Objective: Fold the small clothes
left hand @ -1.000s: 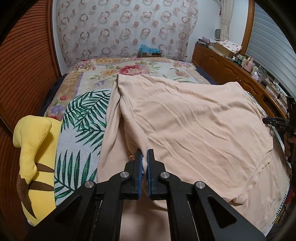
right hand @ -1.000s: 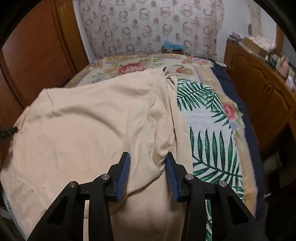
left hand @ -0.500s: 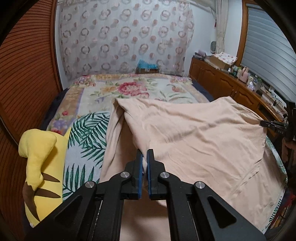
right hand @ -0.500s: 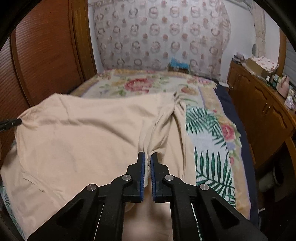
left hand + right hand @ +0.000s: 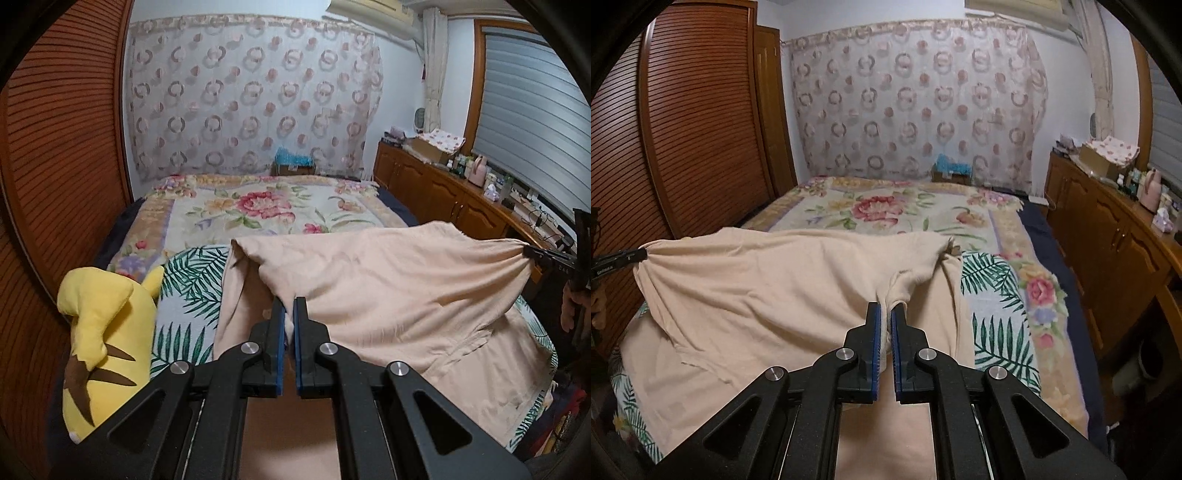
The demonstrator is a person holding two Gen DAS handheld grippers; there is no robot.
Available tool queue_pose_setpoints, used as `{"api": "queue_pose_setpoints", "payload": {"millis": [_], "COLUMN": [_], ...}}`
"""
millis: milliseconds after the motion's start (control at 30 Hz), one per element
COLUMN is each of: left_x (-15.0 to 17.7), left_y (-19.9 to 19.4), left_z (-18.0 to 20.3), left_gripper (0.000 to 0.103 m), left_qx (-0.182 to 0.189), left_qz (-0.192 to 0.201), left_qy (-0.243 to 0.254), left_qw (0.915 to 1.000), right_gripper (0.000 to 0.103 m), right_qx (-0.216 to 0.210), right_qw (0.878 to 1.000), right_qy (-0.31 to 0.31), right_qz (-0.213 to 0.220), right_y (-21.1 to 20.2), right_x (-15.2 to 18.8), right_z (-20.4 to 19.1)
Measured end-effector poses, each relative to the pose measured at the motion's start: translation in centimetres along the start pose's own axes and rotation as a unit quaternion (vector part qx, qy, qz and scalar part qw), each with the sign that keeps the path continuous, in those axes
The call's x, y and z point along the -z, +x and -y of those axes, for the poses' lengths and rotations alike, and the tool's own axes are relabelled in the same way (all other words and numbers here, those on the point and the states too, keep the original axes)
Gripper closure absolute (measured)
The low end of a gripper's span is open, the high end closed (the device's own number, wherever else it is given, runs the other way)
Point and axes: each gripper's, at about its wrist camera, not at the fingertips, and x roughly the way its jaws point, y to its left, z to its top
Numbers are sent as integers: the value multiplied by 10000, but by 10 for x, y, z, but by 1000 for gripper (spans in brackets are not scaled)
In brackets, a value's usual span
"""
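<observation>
Ahead of both our grippers stretches the bed (image 5: 258, 206), its floral and palm-leaf cover running away from the fingertips to the patterned curtain (image 5: 251, 103) at the far wall. Over the near part of it lies the peach garment (image 5: 388, 280), the thing we are folding. Part of it rests flat on the cover below our tools, and its upper layer hangs raised between them like a slack sheet.

Our left gripper (image 5: 289, 314) is clamped on one bunched edge of the cloth, jaws pressed together with only fabric between the blue pads. Our right gripper (image 5: 885, 317) is closed the same way on the opposite edge. We judge that holding two edges at once keeps the layer spread, so it can be carried over the lower part and laid as a clean fold rather than a heap.

To the left of the left gripper, a yellow plush toy (image 5: 99, 332) sits beside the garment, clear of it. A wooden cabinet (image 5: 1108, 236) runs along the right of the right gripper.

We cannot tell what kind of garment this is: its near end is cut off beneath the gripper bodies. The hand (image 5: 570, 302) behind the right tool shows only at the edge of the left wrist view.
</observation>
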Motion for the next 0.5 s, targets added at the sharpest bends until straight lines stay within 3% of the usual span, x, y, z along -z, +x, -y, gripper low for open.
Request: {"api": "queue_pose_setpoints", "payload": {"millis": [233, 500], "left_x": [12, 49], "left_y": [-37, -67], "left_z": [7, -2], "left_gripper": [98, 98], "left_qx": [36, 44], "left_qz": [244, 252], "left_qy": [50, -131], "left_qw": [9997, 9996], "right_gripper": [98, 98], "right_qx": [5, 71], "right_qw": [9996, 9991], "right_qy": [-46, -124], "right_qz": [262, 394], "right_y": [-39, -82], "right_x": [19, 61], "right_z": [-2, -6]}}
